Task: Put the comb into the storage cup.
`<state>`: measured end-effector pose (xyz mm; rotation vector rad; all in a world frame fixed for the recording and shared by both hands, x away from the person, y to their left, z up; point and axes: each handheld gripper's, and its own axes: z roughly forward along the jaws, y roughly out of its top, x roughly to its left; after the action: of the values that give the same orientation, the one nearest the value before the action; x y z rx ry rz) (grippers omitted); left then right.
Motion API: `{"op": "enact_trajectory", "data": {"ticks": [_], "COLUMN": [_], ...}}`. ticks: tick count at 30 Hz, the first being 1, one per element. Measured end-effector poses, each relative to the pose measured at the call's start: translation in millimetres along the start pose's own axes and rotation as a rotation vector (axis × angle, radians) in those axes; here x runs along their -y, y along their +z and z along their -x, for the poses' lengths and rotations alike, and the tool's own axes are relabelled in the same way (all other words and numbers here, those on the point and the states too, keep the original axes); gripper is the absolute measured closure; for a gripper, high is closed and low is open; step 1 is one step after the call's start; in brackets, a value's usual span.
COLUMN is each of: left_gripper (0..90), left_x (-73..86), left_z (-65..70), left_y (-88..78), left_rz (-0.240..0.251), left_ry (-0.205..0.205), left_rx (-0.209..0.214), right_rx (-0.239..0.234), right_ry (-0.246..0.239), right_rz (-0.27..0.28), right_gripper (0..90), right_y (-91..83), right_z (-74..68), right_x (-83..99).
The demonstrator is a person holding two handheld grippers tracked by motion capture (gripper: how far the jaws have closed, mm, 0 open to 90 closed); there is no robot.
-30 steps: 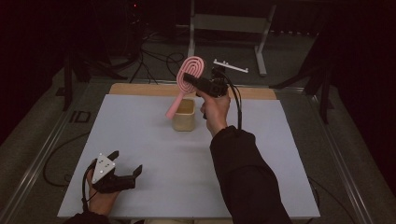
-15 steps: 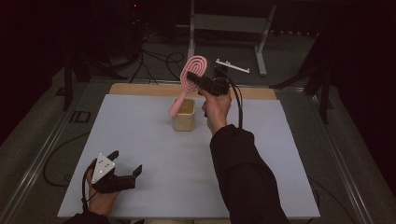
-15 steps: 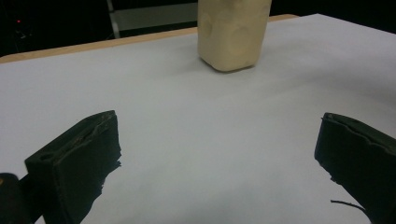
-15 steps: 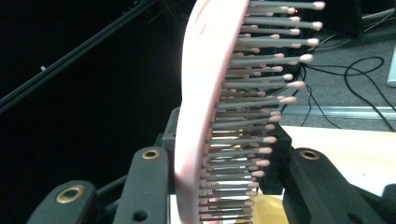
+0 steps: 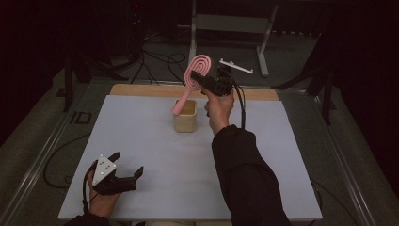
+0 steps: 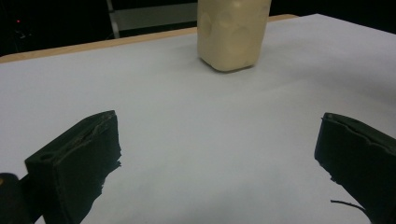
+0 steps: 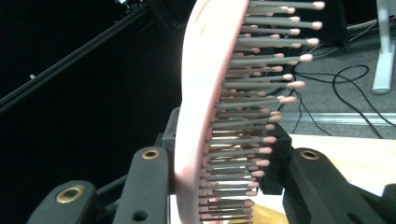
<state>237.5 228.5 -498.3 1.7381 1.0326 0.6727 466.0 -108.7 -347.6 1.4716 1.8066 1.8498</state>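
brush (image 5: pixel 201 70): smooth pink plastic | cup (image 5: pixel 185 116): matt cream | table edge (image 5: pixel 141 90): wood

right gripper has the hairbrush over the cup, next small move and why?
Probably lower the hairbrush a little further, handle first, into the cup. The right gripper is shut on the brush head, and the handle tip hangs at the cup's rim, tilted; whether it is already inside I cannot tell. The left gripper rests open near the table edge, out of the way.

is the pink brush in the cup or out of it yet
Partly in: the pink brush, clamped in the right gripper, hangs tilted with its handle tip at the cup rim.
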Motion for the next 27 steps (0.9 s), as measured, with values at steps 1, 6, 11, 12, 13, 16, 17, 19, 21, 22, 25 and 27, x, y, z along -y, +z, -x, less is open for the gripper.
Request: {"op": "enact_trajectory", "data": {"ticks": [1, 6, 11, 12, 13, 16, 17, 19, 21, 22, 25, 27], "left_gripper": [0.7, 0.7, 0.7, 0.7, 0.7, 0.7, 0.7, 0.7, 0.7, 0.7, 0.7, 0.7], "left_x": [0.0, 0.2, 0.1, 0.1, 0.2, 0.2, 0.2, 0.2, 0.2, 0.2, 0.2, 0.2], "left_z": [0.0, -0.2, -0.3, -0.2, -0.1, -0.1, -0.1, -0.1, 0.0, 0.1, 0.3, 0.3], "left_y": [-0.1, -0.1, -0.3, -0.3, -0.2, -0.3, -0.3, -0.4, -0.4, -0.4, -0.3, -0.3], "left_rz": [0.000, 0.000, 0.001, 0.000, 0.001, 0.001, 0.001, 0.000, 0.001, 0.000, 0.000, 0.000], "left_ry": [0.001, -0.001, -0.001, 0.000, -0.001, -0.001, -0.001, -0.002, -0.003, -0.004, -0.003, -0.003], "left_rx": [0.000, 0.000, 0.000, 0.001, 0.001, 0.001, 0.001, 0.001, 0.001, 0.002, 0.003, 0.003], "right_rx": [0.006, 0.021, 0.039, 0.038, 0.039, 0.043, 0.043, 0.045, 0.046, 0.048, 0.056, 0.058], "right_ry": [0.003, -0.010, -0.031, -0.032, -0.029, -0.037, -0.037, -0.040, -0.044, -0.049, -0.062, -0.068], "right_rz": [0.003, 0.007, 0.004, 0.006, 0.006, 0.009, 0.009, 0.010, 0.011, 0.010, 0.007, 0.006], "right_gripper": [63.7, 63.7, 63.7, 63.7, 63.8, 63.7, 63.7, 63.7, 63.7, 63.7, 63.7, 63.7], "right_y": [0.6, 2.1, 3.3, 3.8, 3.9, 4.5, 4.5, 4.7, 4.9, 5.1, 6.8, 7.8], "right_z": [0.0, 2.5, 3.4, 3.5, 3.1, 2.9, 2.9, 2.5, 2.3, 2.4, 1.4, 1.8], "right_x": [-0.3, -0.9, -0.3, -0.1, 0.0, 0.4, 0.4, 0.8, 1.2, 1.8, 4.8, 6.0]}}
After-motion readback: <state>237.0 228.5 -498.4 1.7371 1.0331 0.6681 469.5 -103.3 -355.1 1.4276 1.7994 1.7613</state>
